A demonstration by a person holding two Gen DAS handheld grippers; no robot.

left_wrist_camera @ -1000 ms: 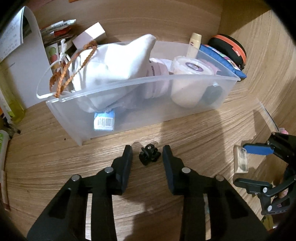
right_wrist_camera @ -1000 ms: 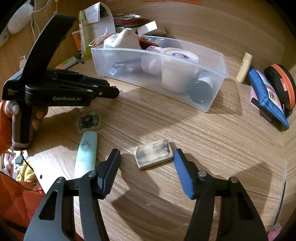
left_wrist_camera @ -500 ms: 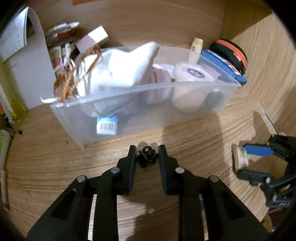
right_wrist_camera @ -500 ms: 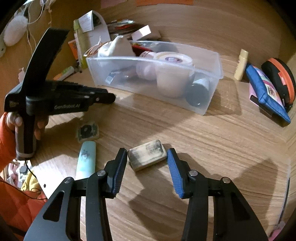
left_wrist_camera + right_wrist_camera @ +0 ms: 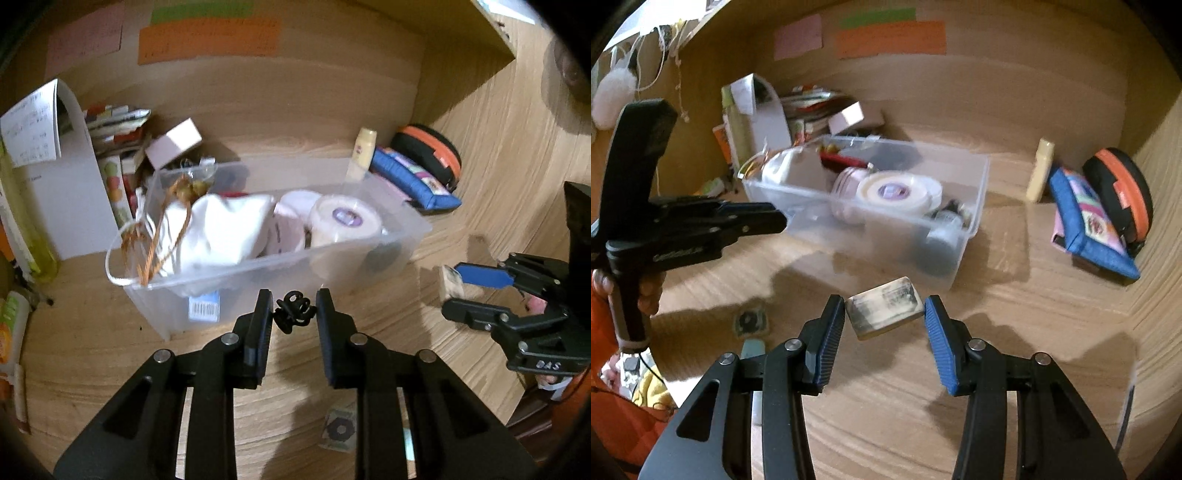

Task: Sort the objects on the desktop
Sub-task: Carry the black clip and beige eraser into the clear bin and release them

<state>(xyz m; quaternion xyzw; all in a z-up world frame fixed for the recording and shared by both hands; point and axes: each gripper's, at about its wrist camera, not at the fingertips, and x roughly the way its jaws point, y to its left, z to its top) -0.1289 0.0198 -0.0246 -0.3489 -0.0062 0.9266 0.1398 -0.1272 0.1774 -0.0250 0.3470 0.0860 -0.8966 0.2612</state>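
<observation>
With both catches lifted clear of the wooden desk (image 5: 1015, 325), the left gripper (image 5: 294, 312) clenches a small black hair claw (image 5: 293, 311) and the right gripper (image 5: 885, 314) pinches a smudged eraser (image 5: 884, 312), each presumably bound for the clear storage bin (image 5: 975, 206) just ahead.

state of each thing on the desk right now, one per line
left tool: shut on the black clip, lifted off the desk
right tool: shut on the eraser, lifted
clear bin: open-topped, upright, partly filled
tape roll: lying flat in the bin
white pouch: slumped in the bin
blue case: closed, leaning
</observation>
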